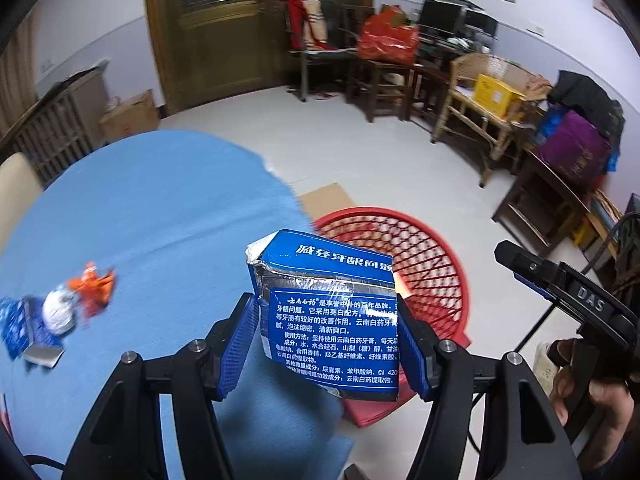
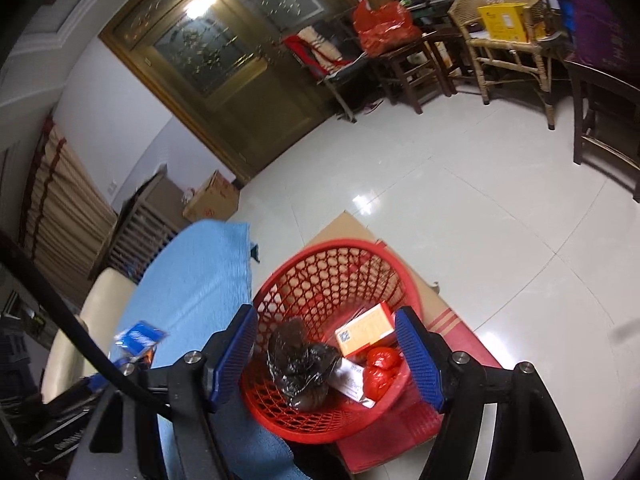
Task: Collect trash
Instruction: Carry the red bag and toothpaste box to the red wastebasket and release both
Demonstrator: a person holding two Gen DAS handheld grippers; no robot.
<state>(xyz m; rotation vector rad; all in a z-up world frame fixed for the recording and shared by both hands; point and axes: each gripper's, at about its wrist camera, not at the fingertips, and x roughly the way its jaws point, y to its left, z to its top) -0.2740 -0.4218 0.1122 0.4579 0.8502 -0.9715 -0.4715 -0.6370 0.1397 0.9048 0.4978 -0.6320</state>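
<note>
Blue-padded left gripper (image 1: 326, 344), tilted downward, clamps a crumpled toothpaste box (image 1: 326, 312) just beside the red basket's (image 1: 440, 280) rim, while the right gripper (image 2: 326, 356) hangs above that basket, jaws apart and empty.

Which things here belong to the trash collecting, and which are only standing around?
Part of the job:
- blue box held in the left gripper
- red basket, with trash inside
- wrappers on the blue cloth
- right gripper, open, empty

Only around:
- rattan chair
- wooden door
</note>
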